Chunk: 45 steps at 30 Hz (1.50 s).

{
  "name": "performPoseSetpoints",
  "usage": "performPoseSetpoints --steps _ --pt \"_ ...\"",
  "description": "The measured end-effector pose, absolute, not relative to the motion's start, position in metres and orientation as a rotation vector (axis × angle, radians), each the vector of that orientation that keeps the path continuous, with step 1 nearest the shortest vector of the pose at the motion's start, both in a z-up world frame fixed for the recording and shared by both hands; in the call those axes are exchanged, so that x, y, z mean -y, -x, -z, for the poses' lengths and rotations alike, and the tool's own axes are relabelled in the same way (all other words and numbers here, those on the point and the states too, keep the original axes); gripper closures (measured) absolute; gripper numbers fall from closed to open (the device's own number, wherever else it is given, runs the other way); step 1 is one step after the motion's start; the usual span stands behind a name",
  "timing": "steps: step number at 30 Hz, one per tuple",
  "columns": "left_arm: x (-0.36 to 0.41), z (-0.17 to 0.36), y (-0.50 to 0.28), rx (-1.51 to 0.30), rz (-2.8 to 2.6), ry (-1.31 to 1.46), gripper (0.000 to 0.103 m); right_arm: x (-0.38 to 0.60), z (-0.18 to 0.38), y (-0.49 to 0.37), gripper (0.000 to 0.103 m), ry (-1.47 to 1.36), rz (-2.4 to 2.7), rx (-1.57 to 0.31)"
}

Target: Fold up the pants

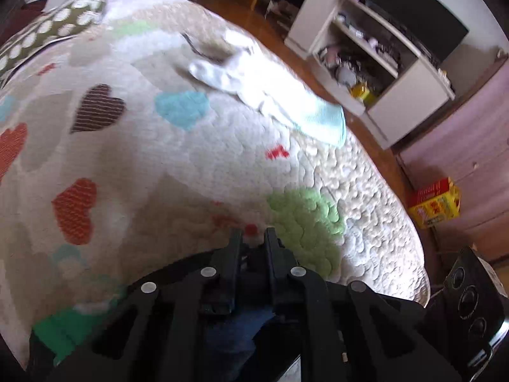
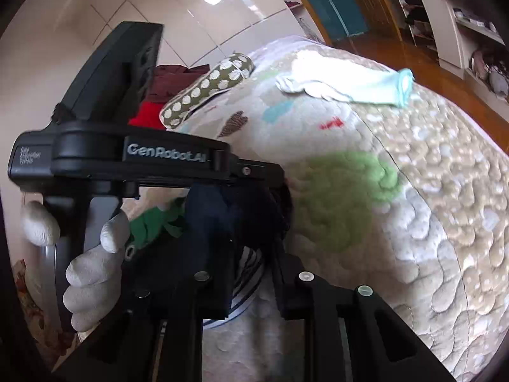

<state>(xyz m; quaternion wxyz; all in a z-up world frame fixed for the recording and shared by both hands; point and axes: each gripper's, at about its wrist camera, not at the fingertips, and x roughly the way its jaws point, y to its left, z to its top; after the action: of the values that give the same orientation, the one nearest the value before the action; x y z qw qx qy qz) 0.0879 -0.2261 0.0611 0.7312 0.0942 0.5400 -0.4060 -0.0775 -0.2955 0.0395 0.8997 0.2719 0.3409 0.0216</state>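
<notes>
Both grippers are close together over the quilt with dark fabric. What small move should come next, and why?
Probably draw the two grippers apart to stretch the fabric out. The left gripper and right gripper sit close together, both apparently closed on the navy pants, which are bunched between them above the heart-patterned quilt, not yet laid flat.

My left wrist camera looks steeply down, close over the heart-patterned quilted bedspread (image 1: 178,159). My right one faces lower across it (both catch the white-and-mint garment (image 1: 270,95) (image 2: 350,86)).
</notes>
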Motion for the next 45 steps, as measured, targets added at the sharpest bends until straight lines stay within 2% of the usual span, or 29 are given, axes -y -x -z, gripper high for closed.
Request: performPoseSetpoints --steps 8,10,11,12,13,14,17,19,20,21,23,24,29,34,38,40,42,43,45 --pt "0.080 -0.084 -0.088 -1.104 0.740 0.124 0.089 0.231 -0.082 0.063 0.080 -0.446 -0.232 -0.664" --pt "0.045 -0.074 -0.083 -1.125 0.660 0.194 0.088 0.203 -0.078 0.055 0.067 -0.407 -0.307 -0.700" --pt "0.023 -0.070 -0.077 -1.144 0.635 0.245 0.088 0.189 -0.071 0.050 0.052 -0.388 -0.353 -0.743" --pt "0.002 -0.069 -0.067 -1.143 0.620 0.288 0.088 0.177 -0.065 0.047 0.050 -0.377 -0.383 -0.781" --pt "-0.010 -0.072 -0.060 -1.132 0.612 0.300 0.088 0.167 -0.059 0.046 0.050 -0.368 -0.411 -0.817" --pt "-0.028 -0.079 -0.047 -1.099 0.591 0.301 0.083 0.161 -0.057 0.048 0.050 -0.365 -0.425 -0.828" --pt "-0.063 -0.099 -0.012 -0.985 0.500 0.282 0.056 0.166 -0.064 0.055 0.050 -0.397 -0.430 -0.802" --pt "-0.079 -0.106 0.004 -0.924 0.436 0.273 0.054 0.176 -0.076 0.064 0.051 -0.421 -0.394 -0.759" --pt "-0.088 -0.107 0.013 -0.898 0.397 0.273 0.053 0.182 -0.082 0.066 0.055 -0.425 -0.363 -0.738" --pt "-0.094 -0.105 0.017 -0.889 0.375 0.275 0.053 0.185 -0.087 0.070 0.065 -0.428 -0.340 -0.724" --pt "-0.101 -0.101 0.020 -0.886 0.348 0.275 0.053 0.189 -0.094 0.066 0.075 -0.418 -0.276 -0.725" --pt "-0.103 -0.099 0.022 -0.887 0.339 0.269 0.053 0.188 -0.095 0.062 0.077 -0.398 -0.248 -0.739" --pt "-0.115 -0.084 0.022 -0.892 0.252 0.234 0.053 0.163 -0.081 0.041 0.077 -0.324 -0.261 -0.798" --pt "-0.123 -0.087 0.032 -0.862 0.204 0.196 0.050 0.124 -0.035 0.010 0.074 -0.231 -0.260 -0.941" --pt "-0.123 -0.103 0.043 -0.779 0.152 0.143 0.050 0.125 -0.038 0.015 0.070 -0.249 -0.262 -0.915" --pt "-0.120 -0.111 0.049 -0.731 0.131 0.132 0.048 0.136 -0.049 0.026 0.065 -0.322 -0.266 -0.870" --pt "-0.116 -0.119 0.055 -0.686 0.109 0.119 0.041 0.148 -0.061 0.042 0.057 -0.377 -0.249 -0.814" --pt "-0.113 -0.124 0.059 -0.657 0.093 0.103 0.038 0.152 -0.067 0.047 0.057 -0.384 -0.232 -0.785" --pt "-0.106 -0.135 0.070 -0.586 0.044 0.066 0.021 0.158 -0.078 0.060 0.056 -0.377 -0.195 -0.734"
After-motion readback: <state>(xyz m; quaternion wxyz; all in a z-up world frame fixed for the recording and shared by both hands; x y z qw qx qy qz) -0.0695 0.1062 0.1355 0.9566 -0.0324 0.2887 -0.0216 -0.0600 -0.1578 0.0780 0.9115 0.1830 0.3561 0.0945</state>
